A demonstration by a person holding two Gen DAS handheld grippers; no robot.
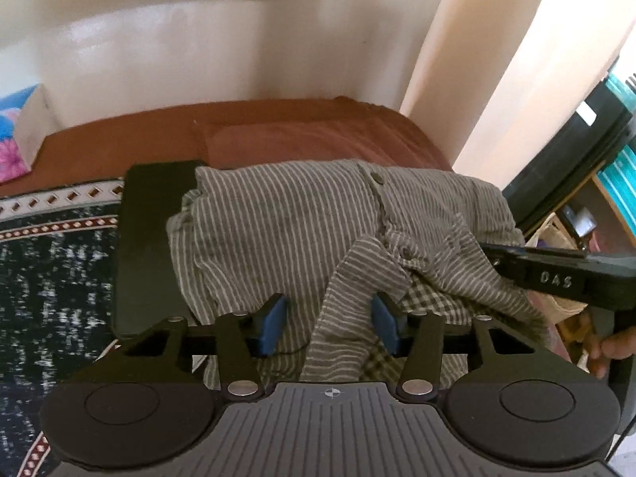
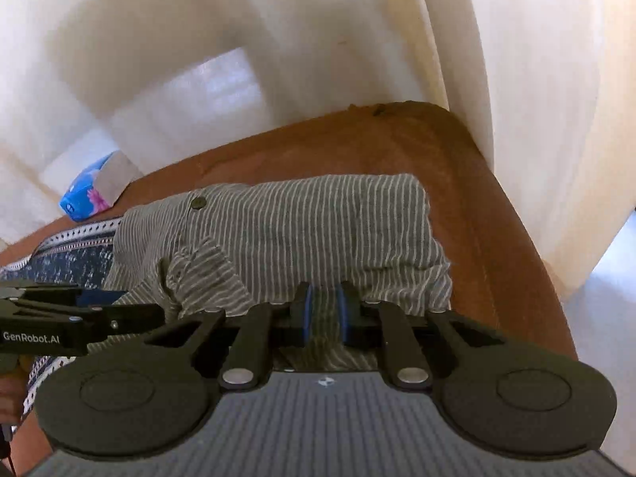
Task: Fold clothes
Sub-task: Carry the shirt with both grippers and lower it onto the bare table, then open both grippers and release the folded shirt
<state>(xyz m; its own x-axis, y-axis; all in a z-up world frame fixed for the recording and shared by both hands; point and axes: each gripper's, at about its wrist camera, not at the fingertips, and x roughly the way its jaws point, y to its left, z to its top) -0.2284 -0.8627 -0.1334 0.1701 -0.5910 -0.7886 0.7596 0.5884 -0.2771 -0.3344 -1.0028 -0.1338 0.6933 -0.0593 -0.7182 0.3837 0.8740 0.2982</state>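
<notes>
The right gripper (image 2: pixel 325 310) has its jaws pinched on the near edge of the striped shirt (image 2: pixel 302 222). The left gripper (image 1: pixel 330 326) stands spread, a hanging fold of the shirt between its pads without clear contact. The shirt lies bunched on a brown bed (image 2: pixel 469 183); a checked cloth (image 1: pixel 427 298) beneath is mostly hidden.

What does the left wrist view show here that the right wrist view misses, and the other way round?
Only the left wrist view shows the flat black board under the shirt, a checked cloth beneath it, and dark shelving at right. Only the right wrist view shows the right claw nearly closed on the shirt's near edge. Both show the grey white-striped button shirt, the rust-brown bedcover, the dark patterned blanket, the blue floral box and the left claw, open around a hanging fold.
</notes>
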